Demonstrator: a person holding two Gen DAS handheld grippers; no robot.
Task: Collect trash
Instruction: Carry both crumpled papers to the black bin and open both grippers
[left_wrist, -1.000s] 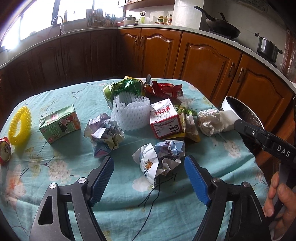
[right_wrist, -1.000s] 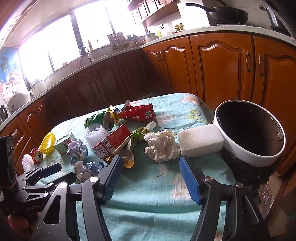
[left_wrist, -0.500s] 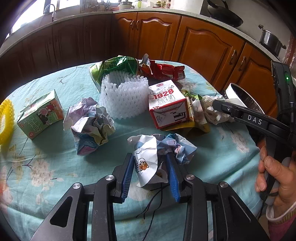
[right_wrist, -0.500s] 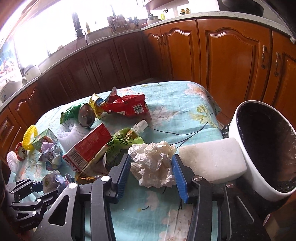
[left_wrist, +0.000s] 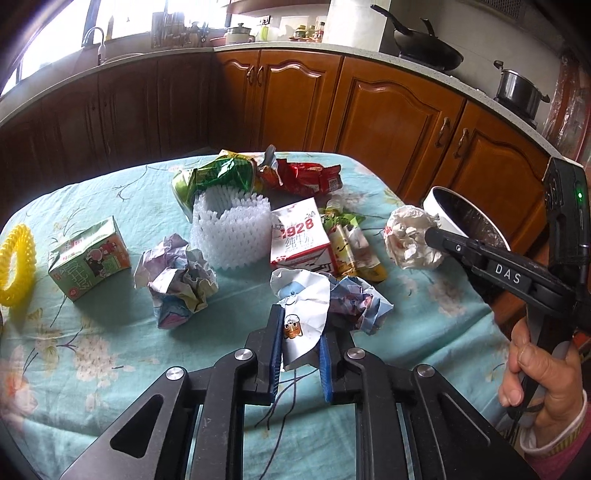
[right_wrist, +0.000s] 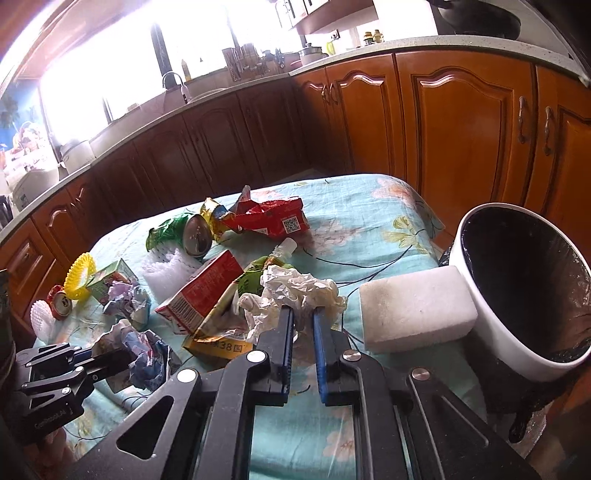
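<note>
Kitchen table with teal floral cloth (left_wrist: 92, 354): left gripper (left_wrist: 297, 332) has just closed on crumpled printed paper wrapper (left_wrist: 306, 310), right gripper (right_wrist: 303, 325) on crumpled white tissue wad (right_wrist: 295, 288); both feather-light, soft, crushable, pinch mid-bulk near white bin (right_wrist: 491, 332).

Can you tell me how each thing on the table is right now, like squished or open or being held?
Left hand-held gripper: shut on printed paper ball.
Right hand-held gripper: shut on white tissue wad.
Bin: open, tilted, black liner.
Red carton: upright.
Green carton: dented.
Sponge: lying flat.
</note>
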